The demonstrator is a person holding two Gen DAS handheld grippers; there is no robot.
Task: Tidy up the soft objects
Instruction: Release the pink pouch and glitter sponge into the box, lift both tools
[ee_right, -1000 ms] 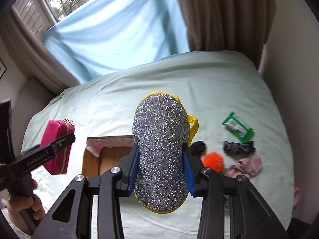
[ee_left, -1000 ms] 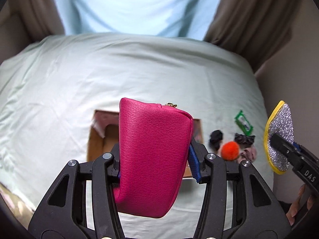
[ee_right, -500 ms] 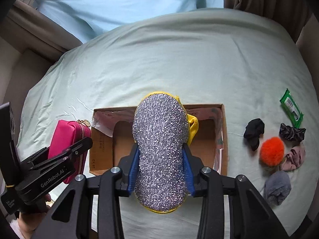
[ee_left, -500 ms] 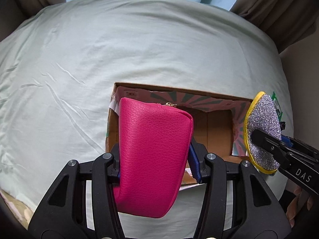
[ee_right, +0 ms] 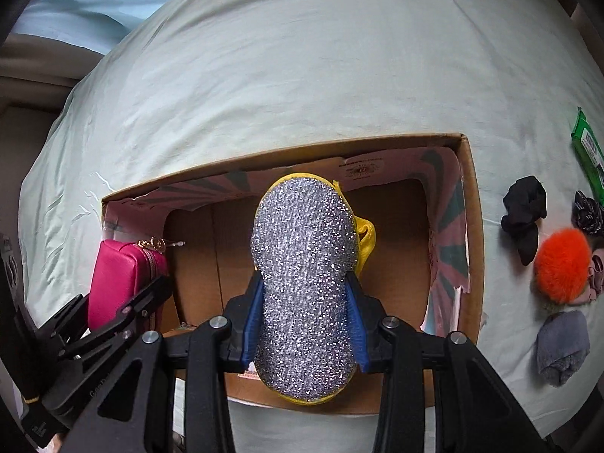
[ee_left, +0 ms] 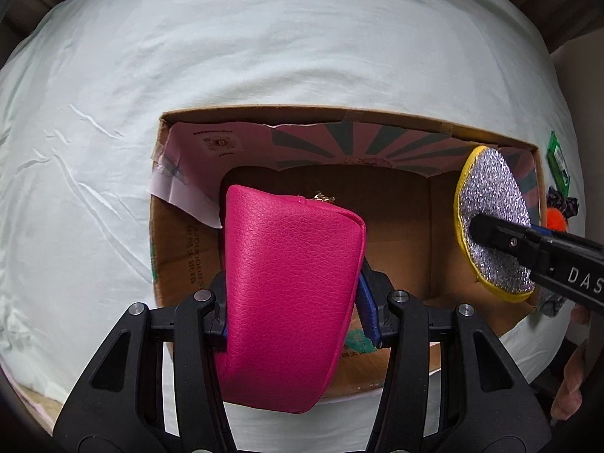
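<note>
Over the open cardboard box (ee_left: 407, 120) on the bed (ee_left: 264, 37), I hold both tools low and pointing down. My left tool (ee_left: 292, 302) is clenched on a pink leather pouch (ee_left: 290, 294), its blue pads pressing the sides, the gold zipper pull showing at the pouch's top edge. The pouch hangs over the left part of the box opening. My right tool (ee_right: 305, 324) grips a silver glitter pouch (ee_right: 305, 264) with a yellow rim, its pads pinching the narrow waist, and a yellow loop sticks out to the side. That pouch sits above the middle of the box in the right wrist view. Inside, the box shows bare brown cardboard and a pink patterned lining on its flaps. On the sheet to the right of the box lie an orange pom-pom (ee_right: 562, 264), a black scrunchie (ee_right: 524, 215), a grey cloth roll (ee_right: 562, 347) and a green packet (ee_right: 589, 154), all apart from both tools.
</note>
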